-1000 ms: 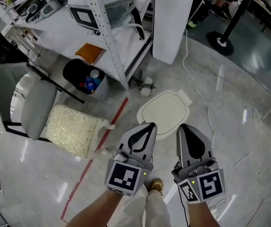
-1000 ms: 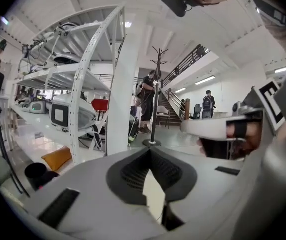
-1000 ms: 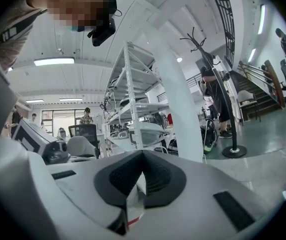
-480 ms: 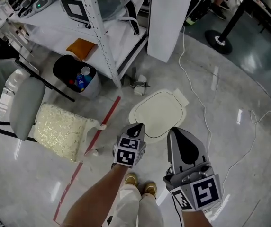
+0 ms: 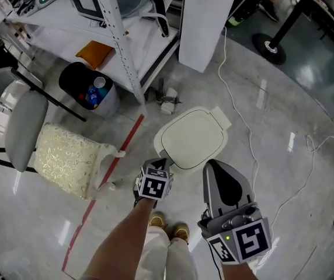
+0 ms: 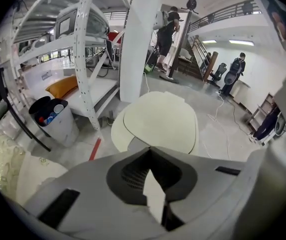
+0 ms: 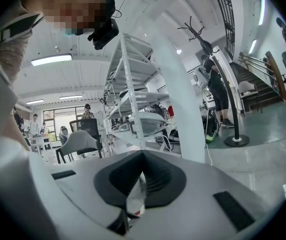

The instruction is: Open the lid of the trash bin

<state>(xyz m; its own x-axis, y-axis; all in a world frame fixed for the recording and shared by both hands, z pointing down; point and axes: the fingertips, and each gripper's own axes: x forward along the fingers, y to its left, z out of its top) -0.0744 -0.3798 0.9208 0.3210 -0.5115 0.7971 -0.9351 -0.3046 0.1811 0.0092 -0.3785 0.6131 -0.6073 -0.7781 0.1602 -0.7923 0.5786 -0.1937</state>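
Nearest, stands over the shoes (image 5: 168,232) with both tools aimed ahead. Holds the right hand-held gripper (image 5: 209,164) back and roughly level, jaws pressed together on nothing, facing out across the room rather than down; probably parked as the spare for now. Has the left hand-held gripper (image 5: 159,161) dipped lower and further forward, jaws likewise closed tip to tip and empty, nose right at the near edge of the trash bin lid (image 5: 191,137). Seems set that way to slip under the front lip, since closed tips make a narrow wedge; cannot tell from any view whether touching yet. Finds that lid straight ahead, low on the floor (image 5: 284,174), cream, flat down and shut over the body beneath. Shows what looks like a hinge tab (image 5: 222,119) on the far side, so lifting from the near edge looks the sensible way. Beyond, leftward: a red tape line (image 5: 133,134), a cream cushion (image 5: 68,159), a grey chair (image 5: 18,130). Farther off, an open waste bin (image 5: 110,106) holding bottles, tucked beside the white shelving rack (image 5: 117,34), well clear of the work.
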